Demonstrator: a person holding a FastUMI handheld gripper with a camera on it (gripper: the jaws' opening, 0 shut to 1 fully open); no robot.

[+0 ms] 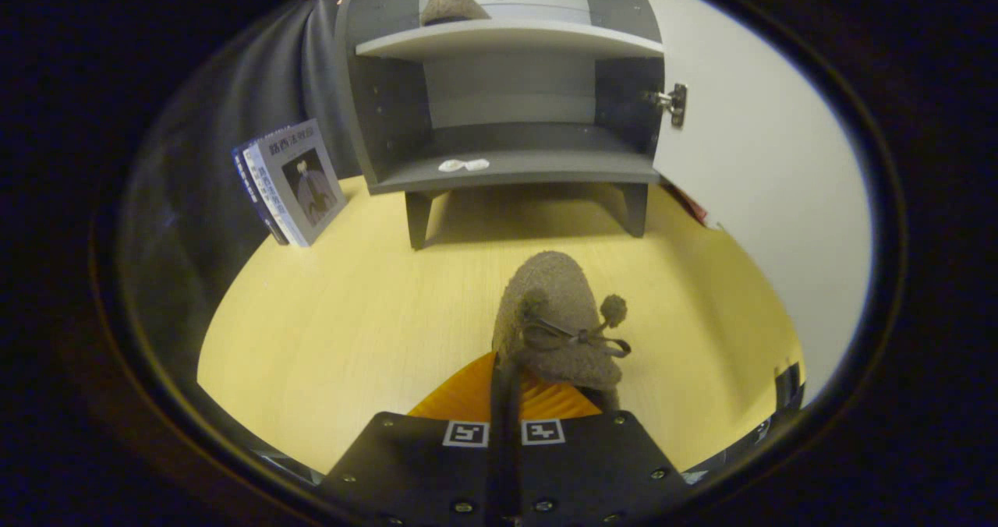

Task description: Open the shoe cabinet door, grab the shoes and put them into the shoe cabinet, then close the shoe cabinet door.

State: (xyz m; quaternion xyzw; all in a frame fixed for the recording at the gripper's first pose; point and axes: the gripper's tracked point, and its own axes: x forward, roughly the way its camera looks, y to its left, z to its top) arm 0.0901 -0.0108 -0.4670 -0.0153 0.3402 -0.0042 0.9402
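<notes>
Bare floor (351, 309) lies open to the cabinet (511, 83); books (292, 180) stand aside.

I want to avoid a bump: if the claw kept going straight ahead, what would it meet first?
The claw is shut on the fuzzy brown slipper with a bow, which leads. Beyond it lies bare floor, then probably the open grey shoe cabinet, near its bottom shelf; depth is unclear.
</notes>
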